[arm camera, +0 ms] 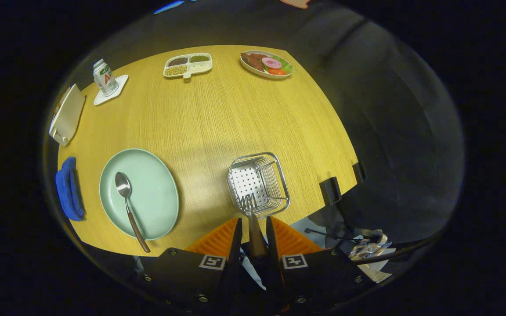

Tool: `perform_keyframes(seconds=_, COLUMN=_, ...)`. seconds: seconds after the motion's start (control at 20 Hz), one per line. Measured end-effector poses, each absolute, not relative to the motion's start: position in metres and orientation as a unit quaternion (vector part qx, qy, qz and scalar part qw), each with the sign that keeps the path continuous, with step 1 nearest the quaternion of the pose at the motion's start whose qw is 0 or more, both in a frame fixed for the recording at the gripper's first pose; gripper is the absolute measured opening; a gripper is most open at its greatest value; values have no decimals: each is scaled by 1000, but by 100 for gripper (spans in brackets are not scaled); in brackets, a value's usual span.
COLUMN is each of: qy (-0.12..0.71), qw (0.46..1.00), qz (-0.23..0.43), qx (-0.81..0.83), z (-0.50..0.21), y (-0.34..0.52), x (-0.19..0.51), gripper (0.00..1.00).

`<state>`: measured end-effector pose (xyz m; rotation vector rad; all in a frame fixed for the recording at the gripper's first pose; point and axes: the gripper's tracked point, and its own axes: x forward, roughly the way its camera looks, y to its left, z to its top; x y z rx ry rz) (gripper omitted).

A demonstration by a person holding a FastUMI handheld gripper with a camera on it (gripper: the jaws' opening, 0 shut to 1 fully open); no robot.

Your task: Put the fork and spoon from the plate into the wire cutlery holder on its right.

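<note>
Your gripper (252,228) has its two fingers closed onto the brown handle of one fork (250,210), pressing it from both sides. The fork's tines point forward and lie over the near rim of the wire cutlery holder (258,184), which stands on the wooden table (218,118) just ahead of the fingers. You see one holder; its perforated floor is visible.

To the left of the holder sits one pale green plate (141,193). One spoon (129,206) lies on it, bowl toward the far side, its brown handle reaching past the near rim of the plate. Left of the plate lies one blue cloth (68,188).

At the far side of the table you can count one divided tray (188,65) with three filled compartments, one plate of food (265,64), one small bottle (104,77) on a white coaster (114,91), and one beige flat item (67,115) at the left edge.
</note>
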<state>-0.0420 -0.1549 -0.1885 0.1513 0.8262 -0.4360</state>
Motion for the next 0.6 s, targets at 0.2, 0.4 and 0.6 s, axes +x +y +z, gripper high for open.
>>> perform_keyframes(seconds=0.2, qy=389, qw=897, qz=-205, qx=48, z=-177, y=-150, x=-40, gripper=32)
perform_keyframes(seconds=0.4, qy=377, qw=904, qz=-202, qx=17, z=-161, y=-143, x=-39, gripper=32)
perform_keyframes(seconds=0.6, qy=362, qw=913, qz=-188, qx=-4, z=-147, y=-127, x=-34, gripper=32)
